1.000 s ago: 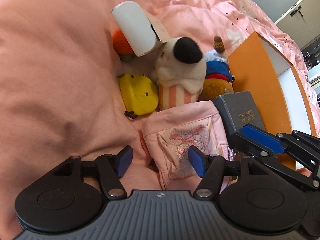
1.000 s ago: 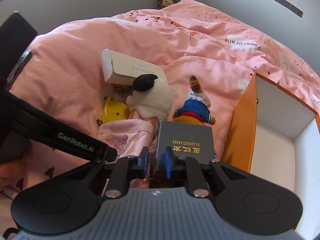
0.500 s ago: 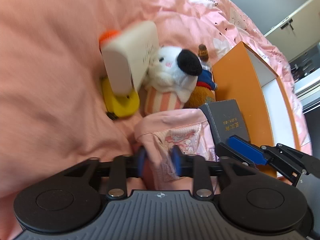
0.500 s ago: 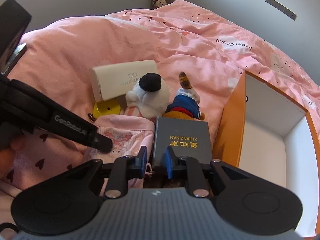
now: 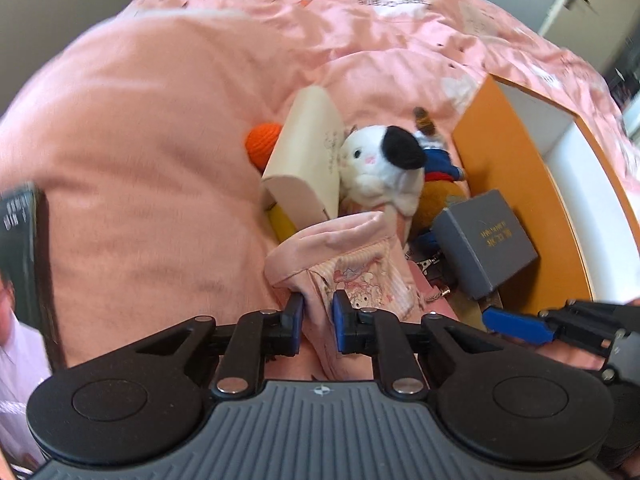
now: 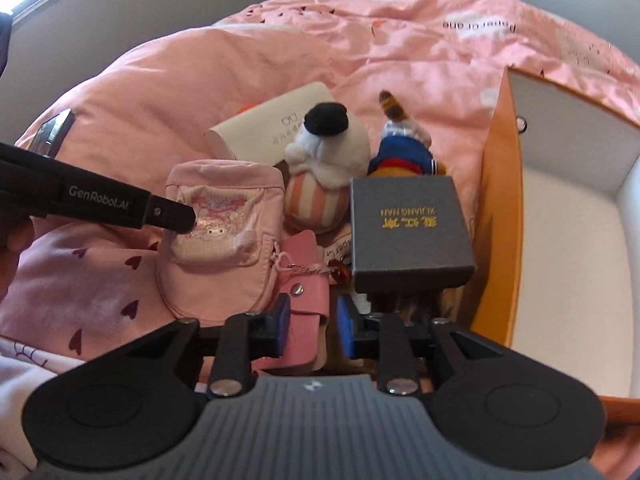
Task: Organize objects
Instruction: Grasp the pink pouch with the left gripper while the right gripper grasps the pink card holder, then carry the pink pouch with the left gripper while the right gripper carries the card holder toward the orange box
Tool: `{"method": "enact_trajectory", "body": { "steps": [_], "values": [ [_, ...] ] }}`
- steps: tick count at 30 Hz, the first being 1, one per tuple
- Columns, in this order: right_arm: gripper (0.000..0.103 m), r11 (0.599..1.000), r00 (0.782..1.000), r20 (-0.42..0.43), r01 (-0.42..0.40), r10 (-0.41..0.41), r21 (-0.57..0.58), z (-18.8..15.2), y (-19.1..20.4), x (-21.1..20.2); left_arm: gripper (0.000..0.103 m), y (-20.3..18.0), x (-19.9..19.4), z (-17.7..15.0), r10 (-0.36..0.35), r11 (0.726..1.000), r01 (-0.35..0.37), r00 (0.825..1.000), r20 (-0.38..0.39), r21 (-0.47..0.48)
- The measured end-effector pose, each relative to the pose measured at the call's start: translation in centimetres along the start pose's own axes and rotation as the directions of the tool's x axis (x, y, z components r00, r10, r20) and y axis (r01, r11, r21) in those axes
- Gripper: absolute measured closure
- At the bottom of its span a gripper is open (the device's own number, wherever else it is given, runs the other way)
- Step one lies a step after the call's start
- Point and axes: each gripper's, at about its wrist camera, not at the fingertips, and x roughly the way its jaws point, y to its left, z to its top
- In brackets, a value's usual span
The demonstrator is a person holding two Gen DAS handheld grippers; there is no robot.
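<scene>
My left gripper (image 5: 317,316) is shut on the edge of a pink cartoon pouch (image 5: 360,272), which it holds up off the bed; the pouch also shows in the right wrist view (image 6: 220,232). My right gripper (image 6: 309,322) is open around a pink snap wallet (image 6: 304,300), below a grey box with gold letters (image 6: 408,228). Behind lie a white plush with a black ear (image 6: 328,148), a blue-shirted plush (image 6: 404,152) and a cream glasses case (image 6: 276,128). An orange ball (image 5: 262,142) lies beside the case.
An open orange box with a white inside (image 6: 560,208) stands at the right on the pink duvet (image 6: 240,68). A yellow toy (image 5: 282,220) peeks out under the glasses case. A dark phone (image 6: 54,132) lies at the far left.
My left gripper closed on the pink pouch and lifted it. My right gripper opened and pulled back from the grey box. The glasses case tipped over to a new lie.
</scene>
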Motion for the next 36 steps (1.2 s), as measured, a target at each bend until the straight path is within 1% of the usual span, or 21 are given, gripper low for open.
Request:
{"method": "enact_trajectory", "body": {
  "steps": [2, 3, 4, 5, 7, 10, 12, 17, 20, 21, 22, 24, 27, 28, 31, 34, 36],
  "values": [
    [0.069, 0.999, 1.0, -0.017, -0.02, 0.021, 0.028, 0.1, -0.3, 0.7, 0.081, 0.5, 0.2, 0.0, -0.002, 0.999, 0.002, 1.0, -0.007, -0.045],
    [0.069, 0.999, 0.999, -0.025, -0.027, 0.028, 0.039, 0.1, -0.4, 1.1, 0.069, 0.9, 0.4, 0.0, -0.012, 0.997, 0.011, 1.0, -0.014, -0.074],
    [0.069, 0.998, 0.999, -0.032, -0.033, 0.035, 0.047, 0.2, -0.5, 1.4, 0.06, 1.2, 0.6, 0.0, -0.029, 0.995, 0.026, 0.999, -0.03, -0.096],
    [0.069, 0.998, 0.998, -0.039, -0.04, 0.042, 0.052, 0.2, -0.6, 1.8, 0.059, 1.4, 0.8, 0.0, -0.041, 0.992, 0.036, 0.998, -0.044, -0.118],
    [0.069, 0.997, 0.997, -0.049, -0.048, 0.051, 0.057, 0.3, -0.7, 2.4, 0.054, 1.6, 1.2, 0.0, -0.038, 0.991, 0.032, 0.998, -0.043, -0.132],
    [0.069, 0.996, 0.996, -0.054, -0.069, 0.072, 0.054, 0.6, -0.9, 3.3, 0.051, 1.8, 1.8, 0.0, -0.042, 0.986, 0.034, 0.998, -0.046, -0.165],
    [0.069, 0.996, 0.996, -0.054, -0.073, 0.076, 0.048, 0.7, -0.9, 3.8, 0.051, 1.8, 2.2, 0.0, -0.037, 0.984, 0.027, 0.998, -0.051, -0.179],
    [0.068, 0.99, 0.993, -0.036, -0.109, 0.113, 0.089, 0.7, -1.7, 4.5, 0.051, 1.5, 2.9, -0.1, -0.026, 0.984, 0.018, 0.999, -0.047, -0.177],
    [0.067, 0.987, 0.992, -0.024, -0.118, 0.121, 0.108, 0.7, -1.9, 4.8, 0.055, 1.1, 2.8, -0.3, -0.015, 0.987, 0.009, 0.999, -0.033, -0.16],
    [0.068, 0.987, 0.992, -0.023, -0.119, 0.122, 0.108, 0.7, -1.9, 4.7, 0.059, 1.0, 2.7, -0.3, -0.011, 0.989, 0.006, 1.0, -0.027, -0.15],
    [0.069, 0.988, 0.993, -0.023, -0.116, 0.119, 0.105, 0.7, -1.8, 4.5, 0.065, 0.9, 2.5, -0.4, -0.004, 0.991, 0.001, 1.0, -0.021, -0.137],
    [0.069, 0.989, 0.993, -0.025, -0.113, 0.116, 0.092, 0.7, -1.4, 4.0, 0.072, 0.5, 1.9, -0.4, 0.014, 0.995, -0.015, 1.0, -0.008, -0.1],
    [0.07, 0.992, 0.994, -0.028, -0.101, 0.104, 0.081, 0.5, -0.9, 3.1, 0.076, -0.1, 1.0, -0.5, 0.03, 0.999, -0.029, 1.0, 0.008, -0.038],
    [0.078, 0.991, 0.994, -0.02, -0.101, 0.103, 0.084, 0.4, -0.8, 2.6, 0.077, -0.3, 0.7, -0.5, 0.034, 0.999, -0.034, 0.999, 0.014, -0.02],
    [0.087, 0.984, 0.99, -0.01, -0.137, 0.139, 0.114, 0.3, -1.0, 0.9, 0.078, -0.6, 0.4, -0.7, 0.045, 0.999, -0.046, 0.999, 0.017, 0.017],
    [0.088, 0.962, 0.978, -0.01, -0.203, 0.208, 0.182, 0.3, -1.4, 0.4, 0.078, -0.7, 0.7, -0.8, 0.069, 0.997, -0.069, 0.997, 0.016, 0.029],
    [0.088, 0.956, 0.975, -0.016, -0.213, 0.22, 0.202, 0.1, -1.5, 0.7, 0.078, -0.6, 0.8, -0.9, 0.068, 0.997, -0.069, 0.998, 0.015, 0.03]
  ]
}}
